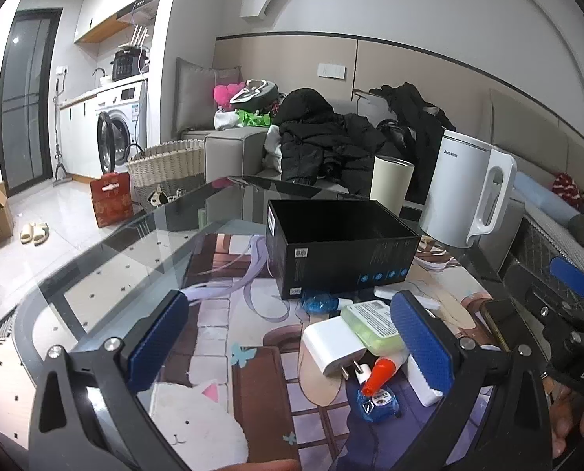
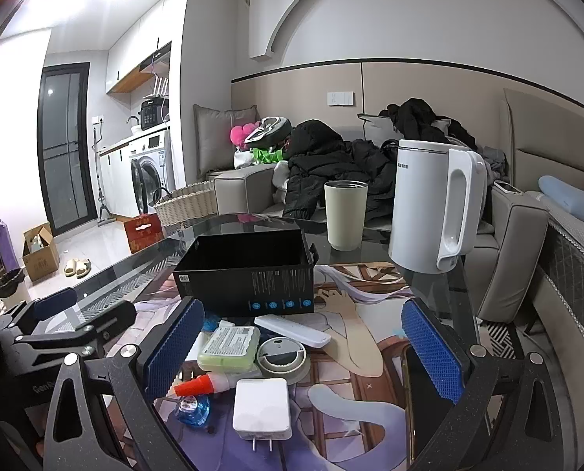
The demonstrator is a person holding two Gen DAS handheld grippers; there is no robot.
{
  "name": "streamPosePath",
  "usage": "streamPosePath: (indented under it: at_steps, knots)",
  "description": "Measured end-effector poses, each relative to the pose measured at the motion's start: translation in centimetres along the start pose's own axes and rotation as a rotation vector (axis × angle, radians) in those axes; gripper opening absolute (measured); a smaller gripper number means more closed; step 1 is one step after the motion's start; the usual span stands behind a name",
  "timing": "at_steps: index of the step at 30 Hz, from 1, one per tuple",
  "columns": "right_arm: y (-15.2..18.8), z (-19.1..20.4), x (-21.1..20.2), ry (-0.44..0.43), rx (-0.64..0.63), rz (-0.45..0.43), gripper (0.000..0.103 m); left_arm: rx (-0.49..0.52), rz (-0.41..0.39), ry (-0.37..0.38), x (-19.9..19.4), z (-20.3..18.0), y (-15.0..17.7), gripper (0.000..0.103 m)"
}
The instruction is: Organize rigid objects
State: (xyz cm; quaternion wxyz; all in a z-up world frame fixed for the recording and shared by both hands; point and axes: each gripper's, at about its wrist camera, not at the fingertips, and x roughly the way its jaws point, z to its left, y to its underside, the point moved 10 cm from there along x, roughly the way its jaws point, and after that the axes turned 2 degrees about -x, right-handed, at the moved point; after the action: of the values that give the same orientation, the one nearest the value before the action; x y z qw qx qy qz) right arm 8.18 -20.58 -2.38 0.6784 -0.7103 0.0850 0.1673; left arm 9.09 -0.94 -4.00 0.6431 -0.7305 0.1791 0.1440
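Small rigid items, the white charger (image 2: 262,408) among them, lie packed together on the counter (image 2: 429,286) before the empty black box (image 2: 248,271); either spread, empty hand-held gripper (image 2: 301,357) could knock neighbours aside.

Open right hand-held gripper (image 2: 303,357) above white charger (image 2: 262,408), green case (image 2: 229,347) (label up), black box (image 2: 248,271) behind

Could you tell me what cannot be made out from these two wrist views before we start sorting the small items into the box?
- Black box: its floor is hidden by its own walls in both views.
- Phone: right wrist view, partly covered by the right gripper finger.
- Green case label: print too small to read.
- Kettle and beige cup: contents hidden by their walls.
- Left gripper: open, holds nothing.
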Motion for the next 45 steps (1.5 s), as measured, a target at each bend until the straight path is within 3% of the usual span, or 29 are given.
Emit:
streamPosePath:
  at_steps: [7, 10, 14, 18, 23, 28, 32, 45]
  knots:
    - [-0.4, -0.2, -0.1, 0.001, 0.007, -0.005, 0.102, 0.016, 0.063, 0.037, 0.9, -0.5, 0.4, 0.103]
    - [-0.9, -0.5, 0.0, 0.002, 0.001, 0.0, 0.102, 0.021, 0.052, 0.042, 0.6, -0.4, -0.1, 0.103]
    - [-0.9, -0.5, 1.1, -0.072, 0.008, 0.096, 0.103, 0.025, 0.046, 0.044, 0.7, -0.4, -1.1, 0.103]
    - [-0.2, -0.4, 2.7, -0.092, -0.03, 0.18, 0.103, 0.043, 0.121, 0.049, 2.1, -0.6, -0.3, 0.101]
    - [1.8, -0.1, 4.4, -0.086, -0.078, 0.28, 0.102, 0.092, 0.243, 0.063, 4.1, -1.3, 2.2, 0.083]
    - [5.3, 0.4, 6.2, -0.134, -0.091, 0.428, 0.089, 0.055, 0.373, 0.089, 6.1, -0.8, 4.4, 0.072]
    - [7.4, 0.6, 7.3, -0.168, -0.087, 0.5, 0.081, 0.047, 0.414, 0.112, 7.0, -1.1, 4.5, 0.071]
    - [9.0, 2.0, 7.8, -0.228, -0.115, 0.556, 0.081, 0.047, 0.542, 0.12, 10.8, -2.9, 6.3, 0.071]
